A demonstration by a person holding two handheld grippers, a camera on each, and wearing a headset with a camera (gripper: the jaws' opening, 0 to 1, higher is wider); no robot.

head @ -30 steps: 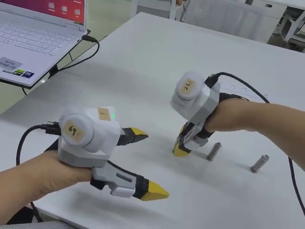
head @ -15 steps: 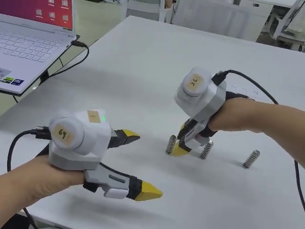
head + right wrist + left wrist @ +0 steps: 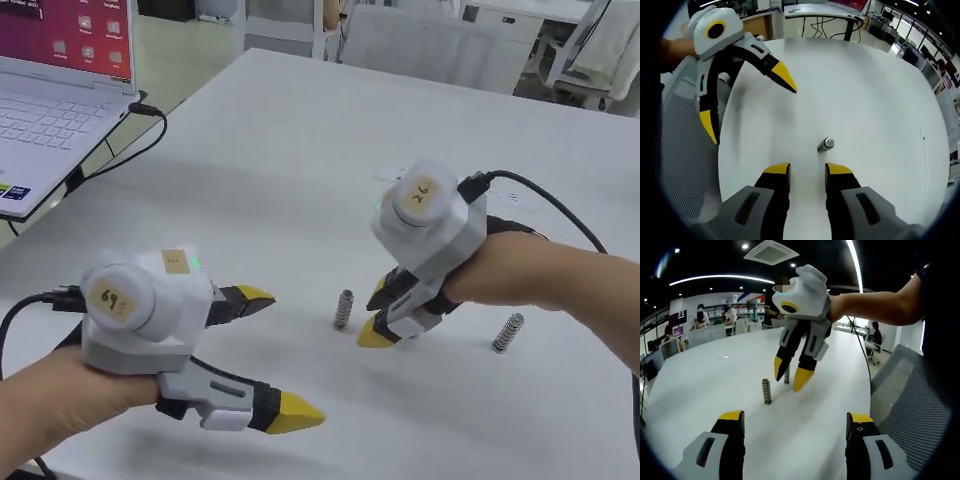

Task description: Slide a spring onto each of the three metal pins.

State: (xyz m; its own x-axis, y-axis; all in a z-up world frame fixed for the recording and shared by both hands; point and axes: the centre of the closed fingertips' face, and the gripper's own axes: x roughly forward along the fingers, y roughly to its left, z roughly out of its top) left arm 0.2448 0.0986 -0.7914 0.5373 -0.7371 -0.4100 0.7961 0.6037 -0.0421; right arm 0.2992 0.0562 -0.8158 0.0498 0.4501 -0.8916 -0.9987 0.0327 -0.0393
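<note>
Now my right gripper [image 3: 807, 171] has drawn back from the upright spring [image 3: 343, 309]. Half a second ago its yellow tip sat right against that coil; a small gap of tabletop [image 3: 300, 170] shows between them now. Its jaws are parted only narrowly and hold nothing. My left gripper [image 3: 795, 417] still hovers low over the near edge, jaws spread wide and empty.

A second spring [image 3: 786, 375] was plain beside the right jaws earlier. It is now mostly hidden behind them and shows only partly in the left gripper view. A third spring [image 3: 508, 332] lies tilted near my right forearm. The laptop [image 3: 50, 110] is cut off at the left edge.

From the right gripper view, the upright spring appears end-on, a small grey coil just ahead of the tips. I cannot tell whether a pin runs through it.
</note>
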